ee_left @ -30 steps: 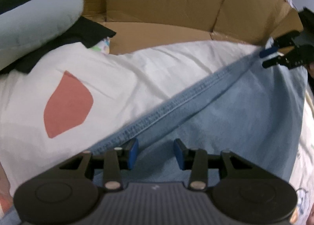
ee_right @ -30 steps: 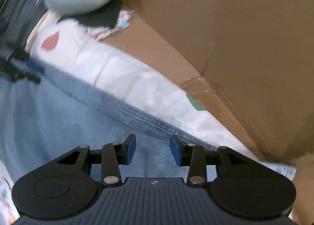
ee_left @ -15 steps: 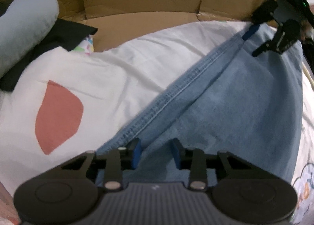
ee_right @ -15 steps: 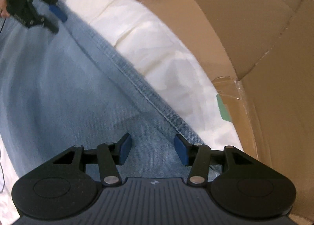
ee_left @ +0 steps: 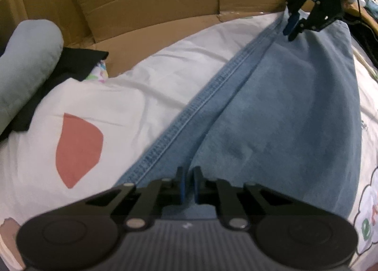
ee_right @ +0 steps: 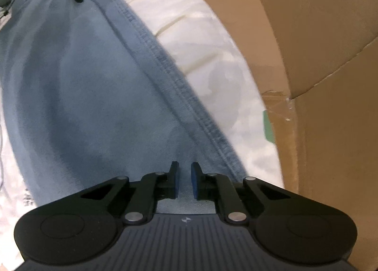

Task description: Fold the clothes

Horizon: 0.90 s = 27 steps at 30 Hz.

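With the denim garment (ee_left: 278,115) spread across the frame's middle on the white sheet (ee_left: 113,96), its stitched hem is pinched by both just-closed grippers, left gripper (ee_left: 187,184) and right gripper (ee_right: 184,182), and should be lifted evenly.

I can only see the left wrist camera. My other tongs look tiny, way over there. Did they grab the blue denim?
Observer: Yes. In the right wrist view the right tongs have just been closing, and the denim is pinched between them, just beside the stitched seam.
Operator: What's next to them that I can't see?
Observer: A small green patch on the white sheet, right against the cardboard box.
Operator: Is anything on the box?
Observer: Shiny clear tape at its fold.
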### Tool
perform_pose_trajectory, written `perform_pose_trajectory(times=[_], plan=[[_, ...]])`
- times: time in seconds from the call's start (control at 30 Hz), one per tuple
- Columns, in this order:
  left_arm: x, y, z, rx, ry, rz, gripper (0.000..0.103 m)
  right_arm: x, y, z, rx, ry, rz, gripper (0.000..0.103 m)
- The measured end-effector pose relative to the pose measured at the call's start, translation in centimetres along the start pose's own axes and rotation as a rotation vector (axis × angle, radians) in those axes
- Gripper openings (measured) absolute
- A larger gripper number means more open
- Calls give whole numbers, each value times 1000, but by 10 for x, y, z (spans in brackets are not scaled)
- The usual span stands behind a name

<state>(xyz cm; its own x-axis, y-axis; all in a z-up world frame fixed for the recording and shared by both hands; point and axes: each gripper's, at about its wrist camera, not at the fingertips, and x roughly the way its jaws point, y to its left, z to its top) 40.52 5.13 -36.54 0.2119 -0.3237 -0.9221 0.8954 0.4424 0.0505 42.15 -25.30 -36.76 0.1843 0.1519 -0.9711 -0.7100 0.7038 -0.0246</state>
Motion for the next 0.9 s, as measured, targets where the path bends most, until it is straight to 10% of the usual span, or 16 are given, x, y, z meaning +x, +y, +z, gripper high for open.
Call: perform_pose_trajectory(times=[0.17, 0.5, 0.67, 0.9], plan=[[8, -4, 2, 32, 14, 19, 10, 1, 0, 6, 5, -47, -16, 44], [24, -3, 8, 60, 44, 0, 21, 18, 3, 24, -90, -10, 23, 45], [21, -4, 6, 86, 30, -5, 11, 22, -6, 29, -61, 19, 79, 46], [6, -17, -3, 161, -48, 70, 4, 8, 11, 24, -163, 13, 37, 7]])
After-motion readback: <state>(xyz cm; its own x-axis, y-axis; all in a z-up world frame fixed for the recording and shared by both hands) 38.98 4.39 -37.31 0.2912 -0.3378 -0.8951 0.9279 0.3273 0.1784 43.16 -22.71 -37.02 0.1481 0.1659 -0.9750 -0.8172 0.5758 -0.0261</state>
